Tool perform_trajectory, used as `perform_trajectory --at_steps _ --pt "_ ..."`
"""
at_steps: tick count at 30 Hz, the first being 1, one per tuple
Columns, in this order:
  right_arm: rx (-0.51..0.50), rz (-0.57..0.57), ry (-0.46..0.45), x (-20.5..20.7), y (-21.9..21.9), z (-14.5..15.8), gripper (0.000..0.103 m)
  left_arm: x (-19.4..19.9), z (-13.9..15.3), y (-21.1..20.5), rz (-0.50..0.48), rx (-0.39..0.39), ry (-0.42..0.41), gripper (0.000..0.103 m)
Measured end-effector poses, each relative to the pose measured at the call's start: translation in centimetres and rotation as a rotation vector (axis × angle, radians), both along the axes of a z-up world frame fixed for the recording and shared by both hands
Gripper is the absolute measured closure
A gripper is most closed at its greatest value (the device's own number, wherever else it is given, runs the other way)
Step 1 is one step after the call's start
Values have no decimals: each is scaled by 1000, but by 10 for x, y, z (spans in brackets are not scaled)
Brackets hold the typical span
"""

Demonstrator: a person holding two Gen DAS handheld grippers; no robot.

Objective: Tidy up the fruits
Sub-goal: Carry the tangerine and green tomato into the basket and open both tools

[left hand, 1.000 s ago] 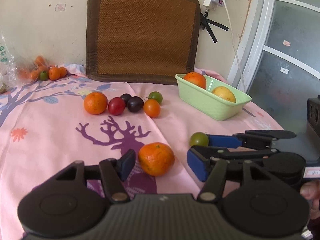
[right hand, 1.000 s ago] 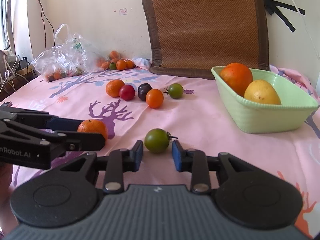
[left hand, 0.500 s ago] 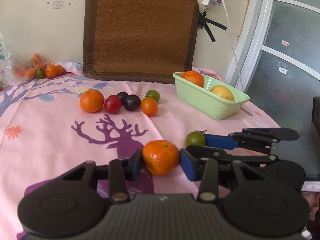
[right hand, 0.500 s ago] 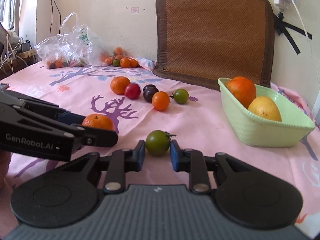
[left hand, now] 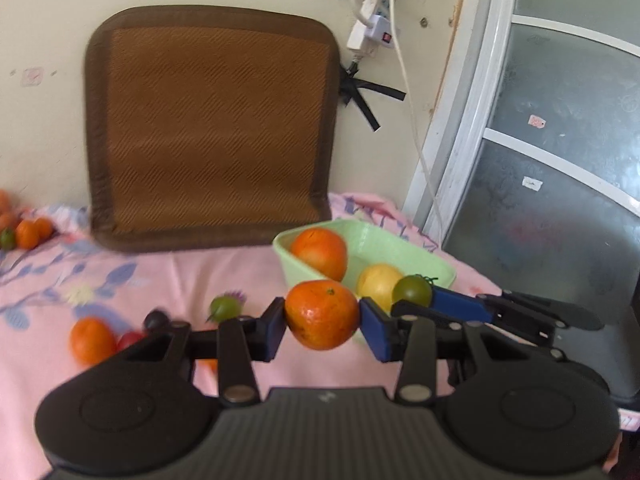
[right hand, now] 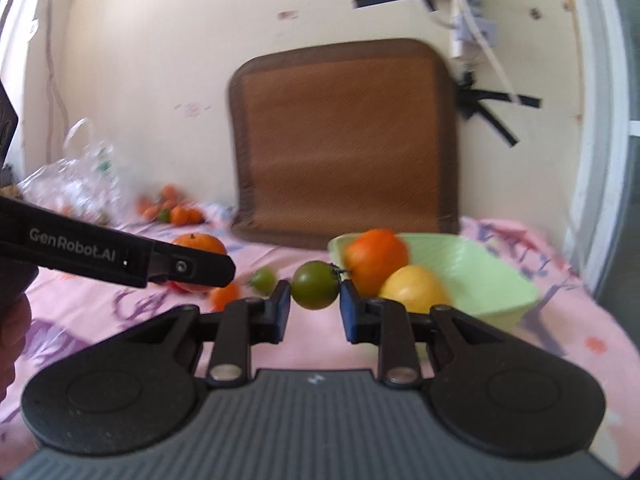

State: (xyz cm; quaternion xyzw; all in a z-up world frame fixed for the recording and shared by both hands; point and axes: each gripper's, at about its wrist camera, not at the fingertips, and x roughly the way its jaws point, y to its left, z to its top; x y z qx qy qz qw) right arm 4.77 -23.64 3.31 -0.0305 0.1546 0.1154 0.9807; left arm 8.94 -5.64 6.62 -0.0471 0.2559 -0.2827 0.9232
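My left gripper [left hand: 322, 322] is shut on an orange mandarin [left hand: 322, 314] and holds it in the air above the pink cloth. My right gripper [right hand: 314, 300] is shut on a small green tomato [right hand: 315, 285], also off the table. In the left wrist view that green tomato [left hand: 412, 289] sits at the tip of the right gripper's blue fingers [left hand: 456, 304]. A light green basket [left hand: 384, 248] stands just beyond both grippers, with an orange [left hand: 319, 252] and a yellow fruit [left hand: 378, 282] inside. The same basket [right hand: 472, 276] is at right in the right wrist view.
Loose fruit lies on the cloth at left: an orange [left hand: 91, 339], a red one [left hand: 130, 338], a dark one [left hand: 155, 319], a green tomato [left hand: 224, 307]. More small oranges [left hand: 28, 233] sit far left. A brown woven mat [left hand: 208, 128] leans on the wall. A plastic bag [right hand: 76, 176] is at far left.
Both grippers closed on their fruit, then lifted them off the cloth and moved toward the green basket. The views now tilt upward and are blurred.
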Motion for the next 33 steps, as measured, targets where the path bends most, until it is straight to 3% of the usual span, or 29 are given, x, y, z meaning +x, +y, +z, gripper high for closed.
perform_trajectory --at_steps 9,18,20,21,22,28,33 --pt "61 -180 26 39 -65 -2 74 55 -5 -65 -46 14 35 63" --pt "104 -209 59 50 -78 -13 72 76 -19 -82 -32 49 75 61" --pt "99 -208 55 50 -77 -13 66 76 -21 -82 -14 61 74 46" --pt "99 -209 51 50 -77 -13 55 75 -21 -82 -10 60 70 44" --pt "100 -211 44 50 -78 -13 50 75 -20 -81 -8 57 67 42" --pt "111 -216 15 45 -79 -13 49 57 1 -53 8 -17 32 42" --pt "143 -235 -55 34 -82 -6 49 32 20 27 127 -100 0 42"
